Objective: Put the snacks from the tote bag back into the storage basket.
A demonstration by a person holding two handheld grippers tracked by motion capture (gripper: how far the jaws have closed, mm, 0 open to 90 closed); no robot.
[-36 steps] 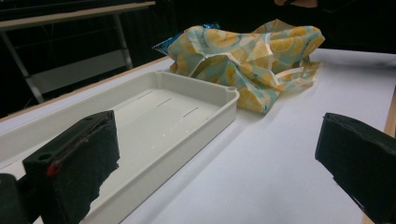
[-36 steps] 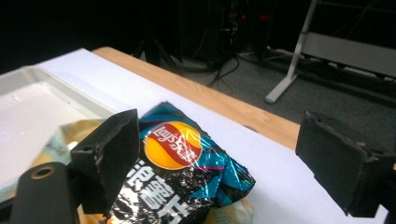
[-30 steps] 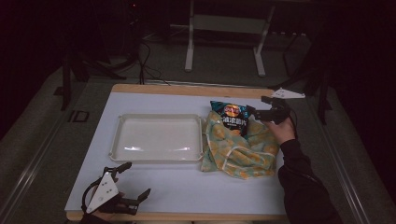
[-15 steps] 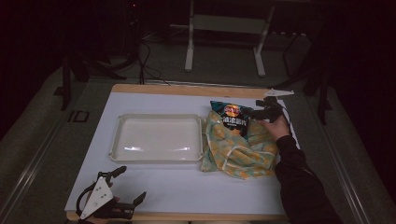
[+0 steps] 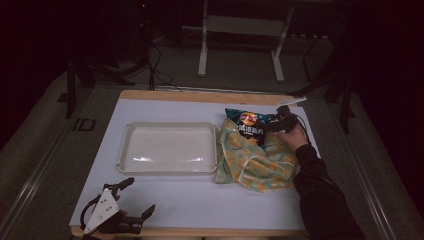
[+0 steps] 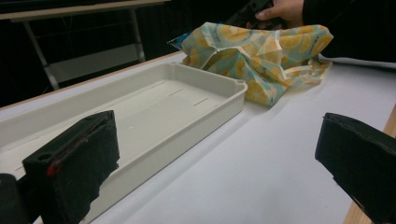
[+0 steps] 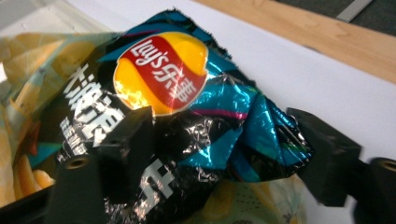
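Observation:
A black and teal chip bag [image 5: 246, 123] [image 7: 187, 107] lies half inside a lemon-print cloth bag [image 5: 252, 157] [image 6: 254, 51] on the right of the table. My right gripper [image 5: 274, 124] [image 7: 224, 149] has its jaws on either side of the chip bag's crumpled upper end, pressing on it. The left jaw lies over the foil and the right jaw touches its edge. My left gripper [image 5: 137, 197] [image 6: 217, 144] stands open by the table's near left edge, holding nothing.
A shallow white tray [image 5: 170, 126] [image 6: 201, 100] sits left of the cloth bag. The white table top [image 5: 215, 205] has a wooden rim at its far side [image 7: 299, 32]. Metal stand legs [image 5: 202, 45] rise beyond the table.
The right gripper has moved left from beside the chip bag onto its upper end. The left gripper has shifted a little toward the near edge.

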